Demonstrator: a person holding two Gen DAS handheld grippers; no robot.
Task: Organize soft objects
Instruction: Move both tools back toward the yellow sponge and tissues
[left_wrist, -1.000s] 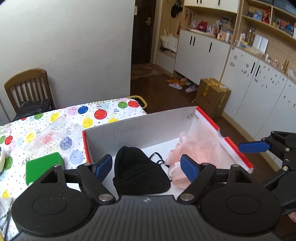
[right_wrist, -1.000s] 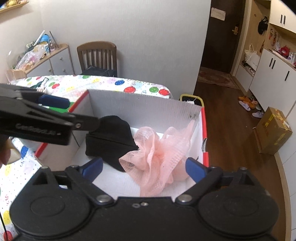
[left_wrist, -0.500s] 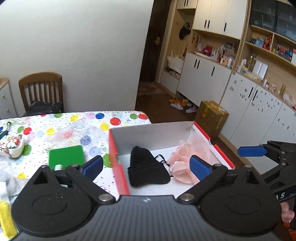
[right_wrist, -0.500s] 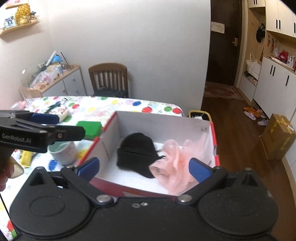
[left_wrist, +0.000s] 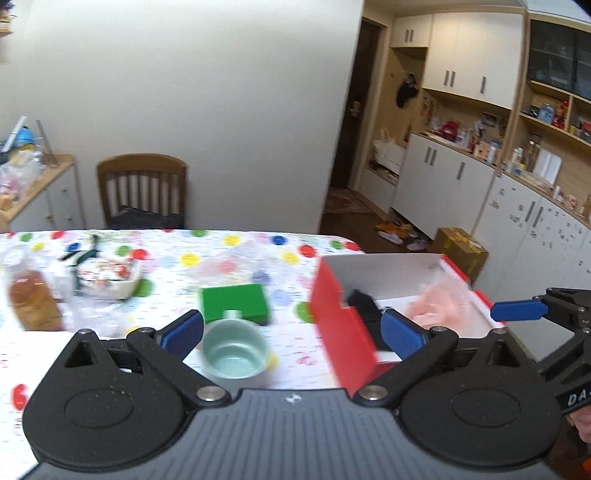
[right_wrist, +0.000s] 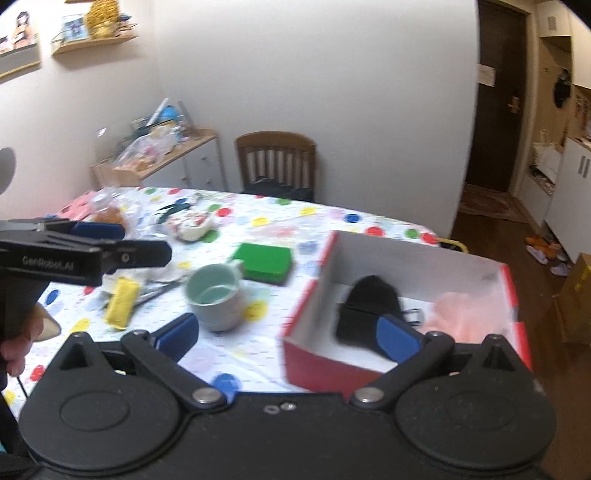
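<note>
Behind box wall (left_wrist: 334, 317), half-hidden black hat (left_wrist: 364, 303)

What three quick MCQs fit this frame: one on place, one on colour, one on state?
1. Where is the black hat?
A. on the chair
B. in the box
C. in the mug

2. What colour is the mesh pouf?
A. pink
B. yellow
C. blue

3. How do the left gripper jaws stand?
A. shut on the mug
B. shut on the hat
C. wide apart, holding nothing

Answers: 1 B, the hat lies on the box floor beside the pouf. 2 A, it is pale pink. 3 C, both blue pads stand apart, with the mug on the table beyond them, untouched.
</note>
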